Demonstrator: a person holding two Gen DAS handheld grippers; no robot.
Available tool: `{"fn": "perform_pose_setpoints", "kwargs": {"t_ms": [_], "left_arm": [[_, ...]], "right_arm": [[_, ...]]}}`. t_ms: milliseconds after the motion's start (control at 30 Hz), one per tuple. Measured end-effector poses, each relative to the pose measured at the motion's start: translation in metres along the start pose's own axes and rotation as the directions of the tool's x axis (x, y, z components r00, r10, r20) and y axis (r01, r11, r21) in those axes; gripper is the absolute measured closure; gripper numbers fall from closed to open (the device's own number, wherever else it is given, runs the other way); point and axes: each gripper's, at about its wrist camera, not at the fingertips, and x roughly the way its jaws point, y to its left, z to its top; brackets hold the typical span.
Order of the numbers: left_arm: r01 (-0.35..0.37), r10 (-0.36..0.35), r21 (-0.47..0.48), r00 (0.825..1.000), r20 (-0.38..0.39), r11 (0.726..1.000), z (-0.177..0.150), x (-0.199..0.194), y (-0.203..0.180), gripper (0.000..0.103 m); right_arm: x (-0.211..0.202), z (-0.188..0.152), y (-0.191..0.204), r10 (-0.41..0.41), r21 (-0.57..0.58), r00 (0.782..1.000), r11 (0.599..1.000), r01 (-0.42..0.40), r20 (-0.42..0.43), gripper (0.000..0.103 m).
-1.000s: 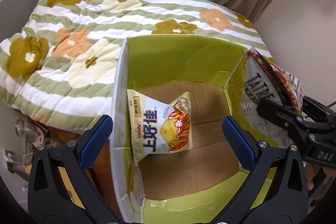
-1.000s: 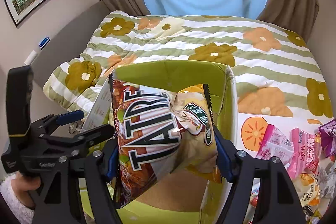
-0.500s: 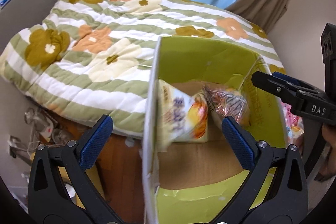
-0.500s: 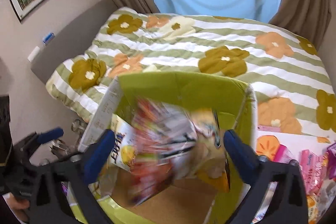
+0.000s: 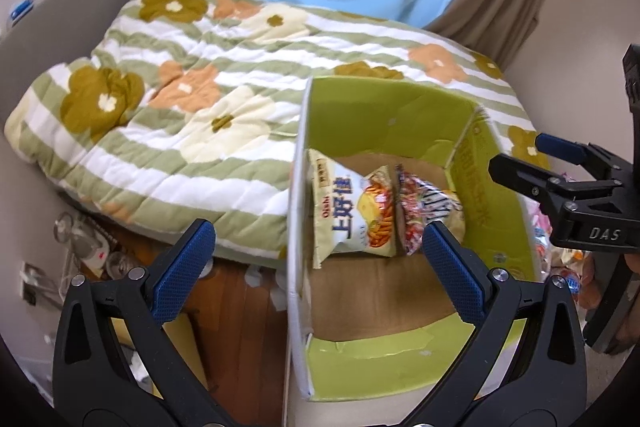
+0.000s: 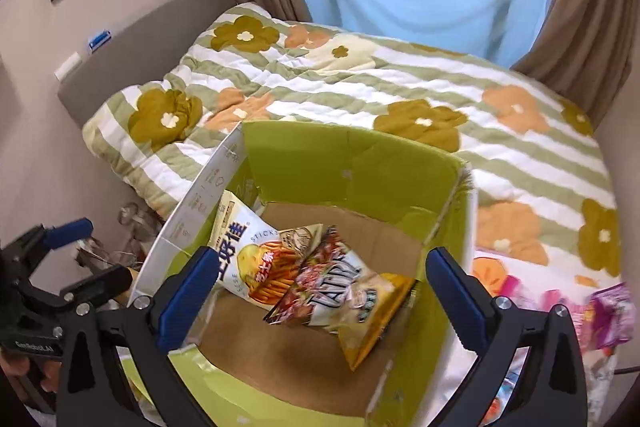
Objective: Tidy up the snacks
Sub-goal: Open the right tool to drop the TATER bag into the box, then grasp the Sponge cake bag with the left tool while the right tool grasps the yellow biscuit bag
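Green cardboard box [image 6: 352, 163], brown floor, holds two crinkly foil bags: white-yellow sticks bag [image 6: 256, 259] leaning on left wall, TATRE bag [image 6: 344, 291] overlapping it. Right hand-held gripper [image 6: 320, 291] just opened, released, empty. Left hand-held gripper [image 5: 316, 259] released, empty.

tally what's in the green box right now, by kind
Oishi sticks bag: 1
Red-and-yellow snack bag: 1
Total in the green box: 2
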Motion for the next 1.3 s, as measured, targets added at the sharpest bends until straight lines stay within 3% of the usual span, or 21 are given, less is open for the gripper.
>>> {"fn": "perform_pose_setpoints", "kwargs": {"t_ms": [300,433,833,1033,1200,1300], "left_arm": [[0.042,-0.047,0.075,0.997,0.065,0.996,-0.009,-0.036,-0.047,0.001],[0.052,-0.062,0.112,0.994,0.089,0.992,-0.018,-0.049,-0.079,0.001],[0.159,-0.185,0.211,0.977,0.109,0.964,-0.056,-0.07,-0.229,0.001],[0.249,-0.278,0.325,0.959,0.046,0.912,-0.076,-0.062,-0.319,0.001],[0.329,-0.328,0.385,0.942,-0.071,0.862,-0.099,-0.037,-0.378,0.001],[0.35,-0.313,0.418,0.937,-0.158,0.838,-0.108,-0.012,-0.405,0.001]], "right_arm": [[-0.071,-0.021,-0.013,-0.006,0.104,0.996,0.995,-0.003,0.09,0.0],[-0.1,-0.039,-0.029,-0.052,0.133,0.992,0.99,0.036,0.116,0.0],[-0.196,-0.121,-0.133,-0.16,0.223,0.97,0.968,0.118,0.181,0.0],[-0.23,-0.175,-0.193,-0.204,0.271,0.968,0.949,0.158,0.148,0.0],[-0.242,-0.219,-0.237,-0.232,0.289,0.969,0.936,0.199,0.084,0.0],[-0.244,-0.241,-0.258,-0.191,0.3,0.979,0.94,0.163,0.067,0.0]]}}
